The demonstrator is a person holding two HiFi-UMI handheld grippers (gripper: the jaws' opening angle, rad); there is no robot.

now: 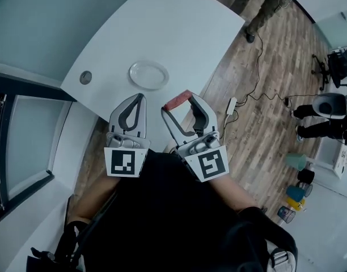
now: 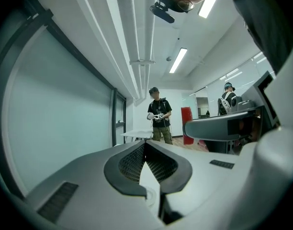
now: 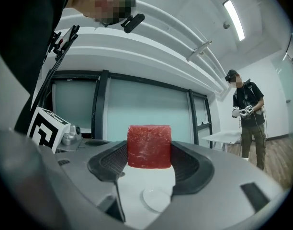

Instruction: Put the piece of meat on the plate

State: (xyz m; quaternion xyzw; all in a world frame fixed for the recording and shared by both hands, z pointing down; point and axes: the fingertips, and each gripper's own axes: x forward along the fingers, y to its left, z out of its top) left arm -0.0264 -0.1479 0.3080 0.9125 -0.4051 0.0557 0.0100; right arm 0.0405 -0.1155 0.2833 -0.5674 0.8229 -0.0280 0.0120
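Observation:
My right gripper [image 1: 177, 102] is shut on a red block of meat [image 1: 177, 100], held by its tips just off the near edge of the white table [image 1: 179, 21]. In the right gripper view the meat [image 3: 149, 146] fills the gap between the jaws, and the plate [image 3: 156, 198] shows small below it. The clear round plate [image 1: 148, 75] lies on the table, a little ahead and left of the meat. My left gripper [image 1: 142, 97] is shut with nothing in it, its tips over the table's near edge; in the left gripper view its tips [image 2: 144, 143] meet.
A round grommet [image 1: 85, 77] sits in the table left of the plate. A power strip and cables [image 1: 232, 104] lie on the wooden floor to the right. Another person [image 1: 261, 4] stands at the far end. Glass partitions [image 1: 26, 140] lie to the left.

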